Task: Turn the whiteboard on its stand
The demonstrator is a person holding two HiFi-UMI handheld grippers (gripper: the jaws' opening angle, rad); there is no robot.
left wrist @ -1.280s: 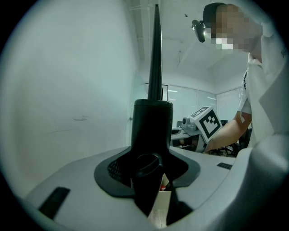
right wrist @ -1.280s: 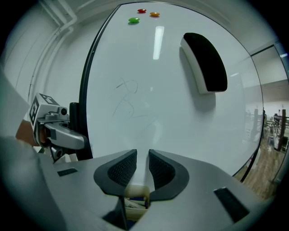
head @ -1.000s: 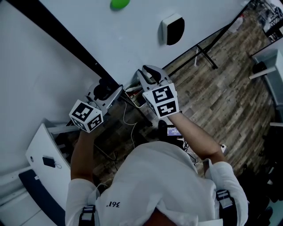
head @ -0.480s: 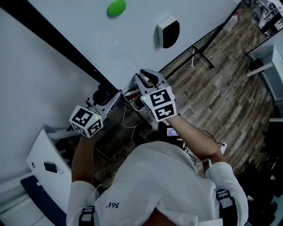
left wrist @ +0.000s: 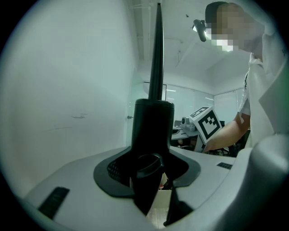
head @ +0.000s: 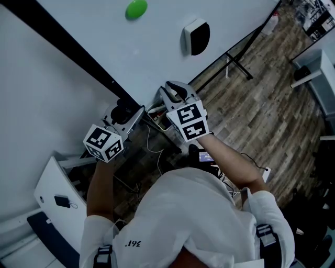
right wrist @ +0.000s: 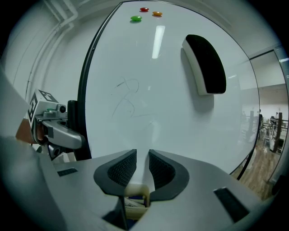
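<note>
The whiteboard (head: 157, 57) (right wrist: 171, 117) stands tilted across the head view, its black side frame (head: 68, 49) running diagonally. A black eraser (head: 196, 36) (right wrist: 205, 63) and a green magnet (head: 136, 9) (right wrist: 135, 18) stick to it. My left gripper (head: 123, 112) (left wrist: 151, 169) is shut on the black frame post (left wrist: 153, 126), which fills the gap between its jaws. My right gripper (head: 170, 95) (right wrist: 142, 169) is shut on the board's thin lower edge, its jaws close together with the white edge between them.
Black stand legs (head: 238, 65) rest on the wooden floor at the right. A white desk (head: 314, 73) is at the far right and a white panel (head: 57, 188) at the lower left. Loose cables (head: 154, 144) hang below the board. Red (right wrist: 143, 9) and orange (right wrist: 156, 14) magnets sit near the board's top.
In the head view the eraser and green magnet have drifted slightly left. Both grippers keep their holds in nearly the same places.
</note>
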